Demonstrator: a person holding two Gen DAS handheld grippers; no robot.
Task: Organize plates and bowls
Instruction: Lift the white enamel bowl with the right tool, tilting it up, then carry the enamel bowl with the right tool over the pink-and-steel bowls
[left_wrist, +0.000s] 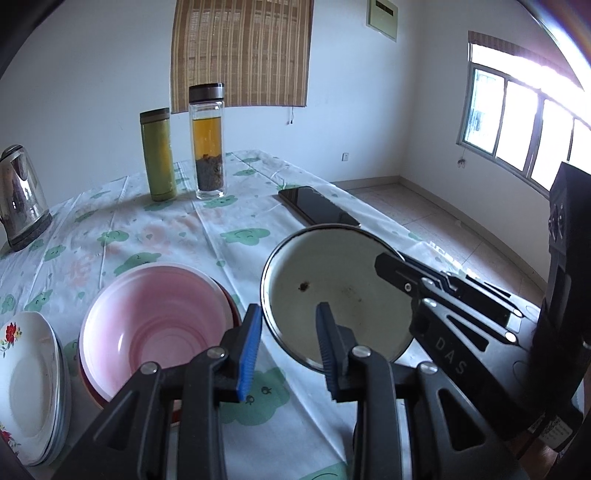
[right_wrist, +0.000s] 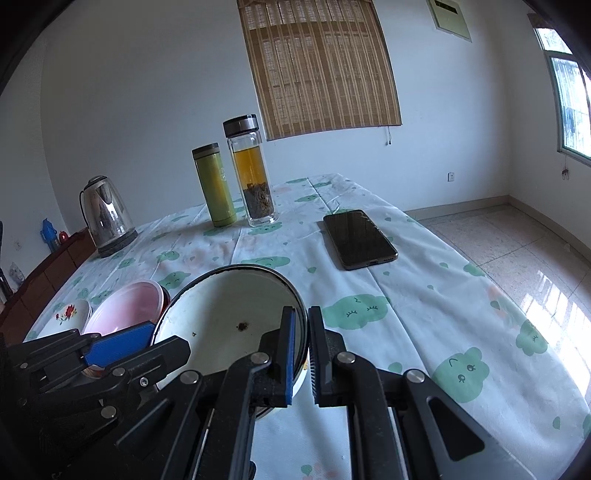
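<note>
A white enamel bowl (left_wrist: 332, 291) with a dark rim and brown specks is held tilted above the tablecloth. My right gripper (right_wrist: 303, 312) is shut on the bowl's (right_wrist: 229, 314) right rim; in the left wrist view the right gripper (left_wrist: 400, 291) reaches in from the right. My left gripper (left_wrist: 289, 308) straddles the near left rim, one blue pad (left_wrist: 251, 347) outside and the other inside, with a gap showing. Left of it a pink bowl (left_wrist: 155, 325) sits nested in a red one. A stack of white flowered plates (left_wrist: 29, 384) lies at the far left.
A steel kettle (left_wrist: 22, 199), a green flask (left_wrist: 159, 155) and a glass tea bottle (left_wrist: 208, 147) stand at the back of the table. A black phone (right_wrist: 358, 238) lies at the right. The table's right edge (right_wrist: 517, 295) drops to tiled floor.
</note>
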